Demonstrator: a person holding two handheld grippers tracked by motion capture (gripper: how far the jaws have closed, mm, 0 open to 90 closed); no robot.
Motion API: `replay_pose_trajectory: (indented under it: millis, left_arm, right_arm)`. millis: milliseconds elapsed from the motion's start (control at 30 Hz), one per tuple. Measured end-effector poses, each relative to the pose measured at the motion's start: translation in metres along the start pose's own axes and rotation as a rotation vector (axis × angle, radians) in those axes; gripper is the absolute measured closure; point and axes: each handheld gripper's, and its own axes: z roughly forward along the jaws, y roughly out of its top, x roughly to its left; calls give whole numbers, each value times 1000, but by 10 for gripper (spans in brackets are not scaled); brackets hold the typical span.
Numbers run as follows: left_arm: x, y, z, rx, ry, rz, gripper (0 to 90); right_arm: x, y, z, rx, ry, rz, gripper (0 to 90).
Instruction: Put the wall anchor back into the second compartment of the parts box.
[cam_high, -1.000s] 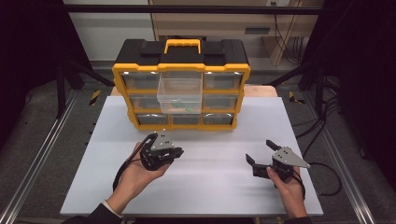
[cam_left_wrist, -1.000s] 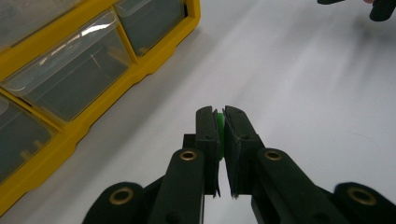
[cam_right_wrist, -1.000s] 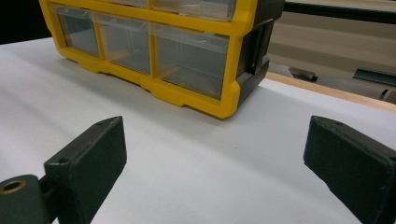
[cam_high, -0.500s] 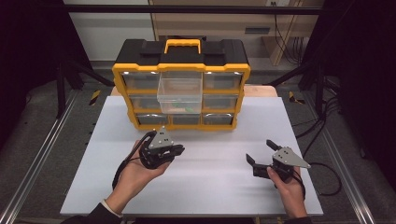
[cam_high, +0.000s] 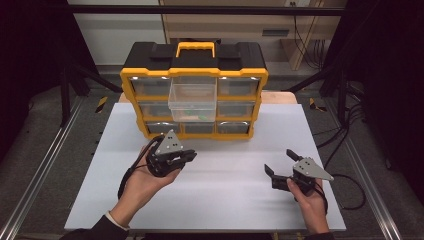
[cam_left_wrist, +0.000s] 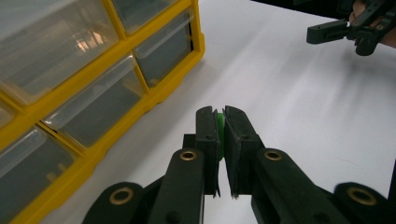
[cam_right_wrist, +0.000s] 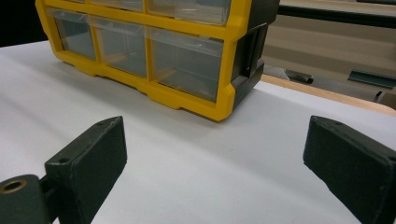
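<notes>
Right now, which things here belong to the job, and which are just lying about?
In the job:
- left claw, shut on a small green part
- pulled-out clear drawer of the yellow organizer

Idle:
- right claw, open and empty
- cables on the floor

Matt black plastic jaws on left gripper (cam_left_wrist: 219, 154), with brass-coloured rivets at the pivots; small green piece (cam_left_wrist: 218, 122) pinched between the pads — smooth, plastic-looking. Right gripper (cam_right_wrist: 215, 163) of the same matt black plastic, pads faintly grainy. Grey three-cornered plate (cam_high: 168, 145) — dull, metallic in look. Organiser (cam_high: 195, 87): glossy yellow plastic frame, black plastic top and sides. Clear drawer (cam_high: 193, 96) of transparent plastic, glossy, catching highlights. White tabletop (cam_high: 220, 200) smooth, satin to matt, with soft reflections; bare wood edge (cam_right_wrist: 327, 95) beyond it.
</notes>
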Motion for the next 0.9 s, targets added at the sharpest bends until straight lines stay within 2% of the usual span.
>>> replay_pose_trajectory:
  millis: [300, 433, 633, 700, 733, 900]
  left_arm:
    - [4, 12, -7, -10, 14, 13, 844]
    - [4, 22, -15, -22, 17, 33, 844]
    - [5, 47, -32, -55, 24, 74, 844]
    - [4, 50, -35, -60, 25, 82, 844]
    - [4, 58, -39, -71, 32, 92, 844]
    - [5, 72, -48, -92, 47, 105, 844]
  right_arm:
    - [1, -1, 1, 7, 0, 0, 64]
    - [1, -1, 1, 6, 0, -2, 64]
    - [1, 0, 1, 4, 1, 0, 64]
    - [1, 0, 1, 3, 1, -1, 64]
    - [1, 0, 1, 2, 0, -2, 64]
    - [1, 0, 1, 2, 3, -4, 64]
